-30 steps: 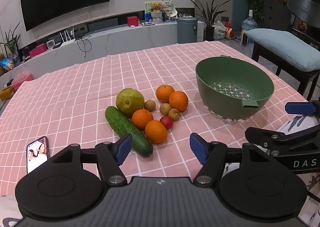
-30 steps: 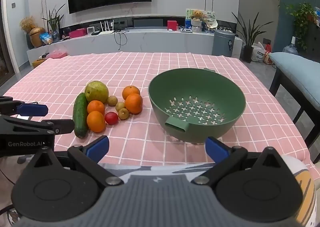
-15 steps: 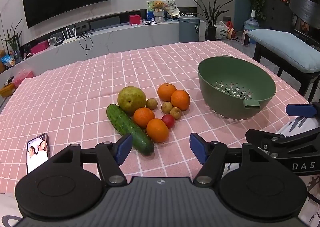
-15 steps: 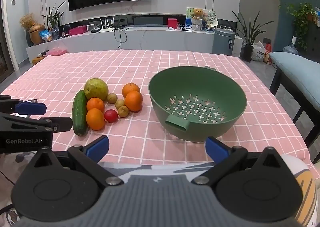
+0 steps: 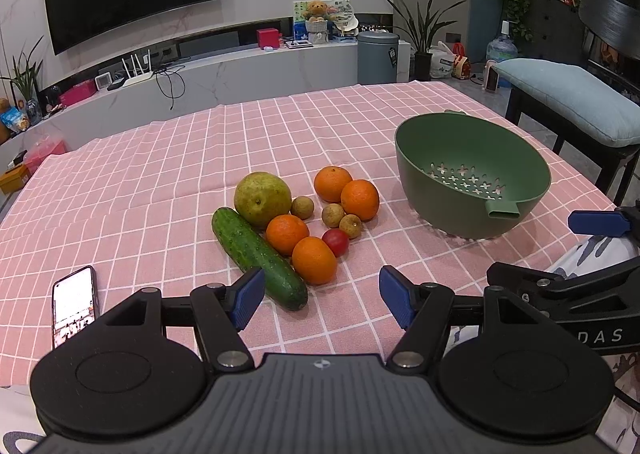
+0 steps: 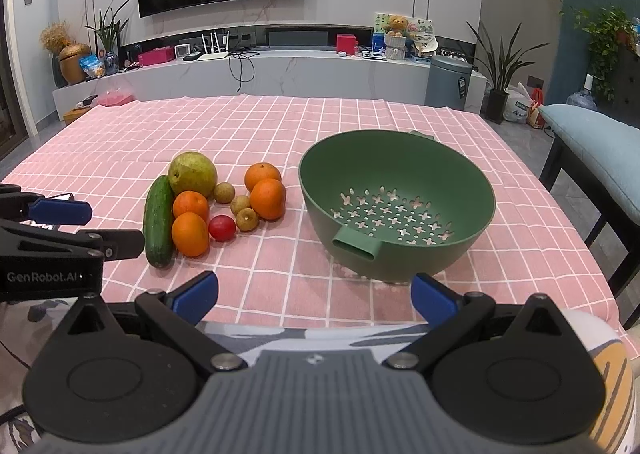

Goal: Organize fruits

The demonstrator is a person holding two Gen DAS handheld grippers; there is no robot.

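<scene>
Pink checked cloth covers the bench, and the fruit lies on it in one cluster left of the green colander. The cluster holds a cucumber lying along its left edge, a big yellow-green pear at the back, four oranges, three small brown longans and a red tomato just beside the nearest orange. The colander stands apart from the fruit, upright, with only its cross-shaped holes showing inside. A phone lies near the cloth's front left edge, screen lit. Left tongs hover wide over the cloth just short of the cucumber's near end, gripping nothing. Right tongs stand wide too, nothing between them, in front of the colander.
</scene>
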